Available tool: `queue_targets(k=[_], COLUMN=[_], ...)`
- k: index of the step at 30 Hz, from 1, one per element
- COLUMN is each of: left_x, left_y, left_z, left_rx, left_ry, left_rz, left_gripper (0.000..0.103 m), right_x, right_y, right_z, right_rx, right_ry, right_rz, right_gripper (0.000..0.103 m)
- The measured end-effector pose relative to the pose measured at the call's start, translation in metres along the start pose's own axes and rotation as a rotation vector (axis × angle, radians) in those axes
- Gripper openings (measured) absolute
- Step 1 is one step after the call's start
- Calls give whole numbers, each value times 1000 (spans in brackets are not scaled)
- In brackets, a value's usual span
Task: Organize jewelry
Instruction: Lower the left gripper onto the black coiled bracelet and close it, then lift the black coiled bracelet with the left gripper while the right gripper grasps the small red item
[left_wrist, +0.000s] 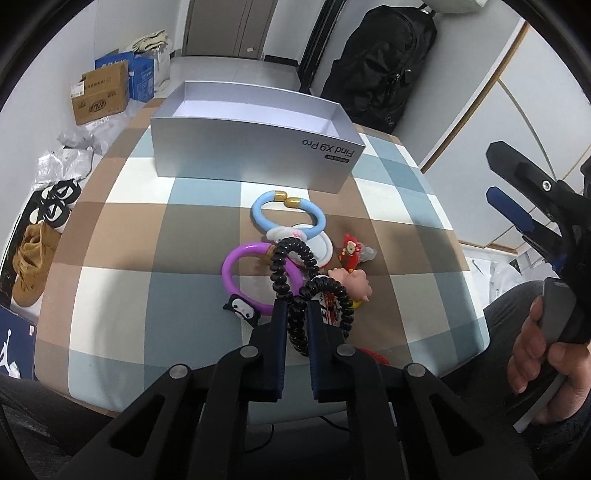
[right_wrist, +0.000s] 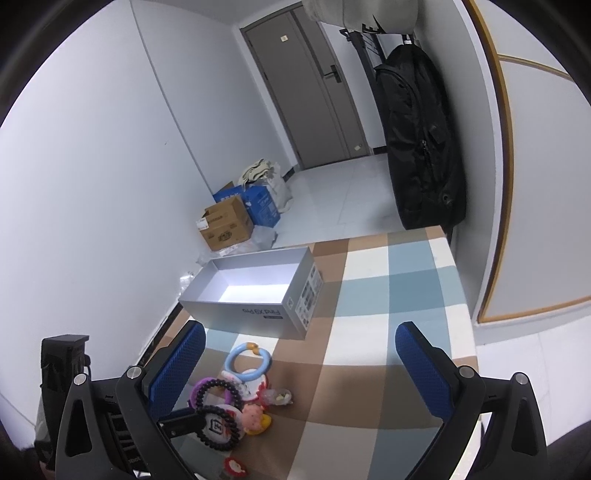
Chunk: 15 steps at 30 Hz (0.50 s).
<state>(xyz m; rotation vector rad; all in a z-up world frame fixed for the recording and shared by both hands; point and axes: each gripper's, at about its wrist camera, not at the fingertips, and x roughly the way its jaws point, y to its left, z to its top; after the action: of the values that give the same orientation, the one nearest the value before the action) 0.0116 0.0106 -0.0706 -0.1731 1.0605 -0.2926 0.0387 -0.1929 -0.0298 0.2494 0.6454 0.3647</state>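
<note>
A black spiral coil band (left_wrist: 280, 266) loops up from a heap of trinkets on the checked tablecloth (left_wrist: 147, 258), and my left gripper (left_wrist: 297, 306) is shut on its near part. Under and around the coil lie a purple bangle (left_wrist: 229, 273), a light-blue bangle (left_wrist: 258, 218) with gold caps, a pink pig charm (left_wrist: 354, 282), a red charm (left_wrist: 349, 251) and a black-and-white charm (left_wrist: 242, 312). Behind the heap stands an open, empty silver box (left_wrist: 255, 158). My right gripper (right_wrist: 301, 328) hangs open above the table, right of the heap, with nothing between its blue pads (right_wrist: 177, 369).
A black backpack (right_wrist: 421, 140) hangs at the far table corner by the wall. Cardboard boxes (right_wrist: 225, 225) and bags sit on the floor beyond the table. Shoes (left_wrist: 33, 254) lie on the floor left of it. A person's hand (left_wrist: 535, 362) grips the right gripper's handle.
</note>
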Motion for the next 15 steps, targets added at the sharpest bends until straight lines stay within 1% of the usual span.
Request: queue_targets(k=[5, 9, 12, 15], left_x=[-11, -17, -24, -30], left_y=[-3, -7, -5, -2], left_z=[4, 8, 12, 16], left_rx=[19, 29, 17, 1], left_ry=[-54, -89, -133, -172], left_rz=[-11, -27, -32, -32], left_gripper=[5, 5, 5, 5], right_x=[-4, -6, -7, -7], right_y=[2, 4, 5, 10], right_z=[-2, -4, -7, -15], right_rx=[-13, -16, -10, -19], right_ry=[-6, 11, 56, 111], right_rz=[-7, -3, 39, 83], right_gripper=[103, 103, 102, 96])
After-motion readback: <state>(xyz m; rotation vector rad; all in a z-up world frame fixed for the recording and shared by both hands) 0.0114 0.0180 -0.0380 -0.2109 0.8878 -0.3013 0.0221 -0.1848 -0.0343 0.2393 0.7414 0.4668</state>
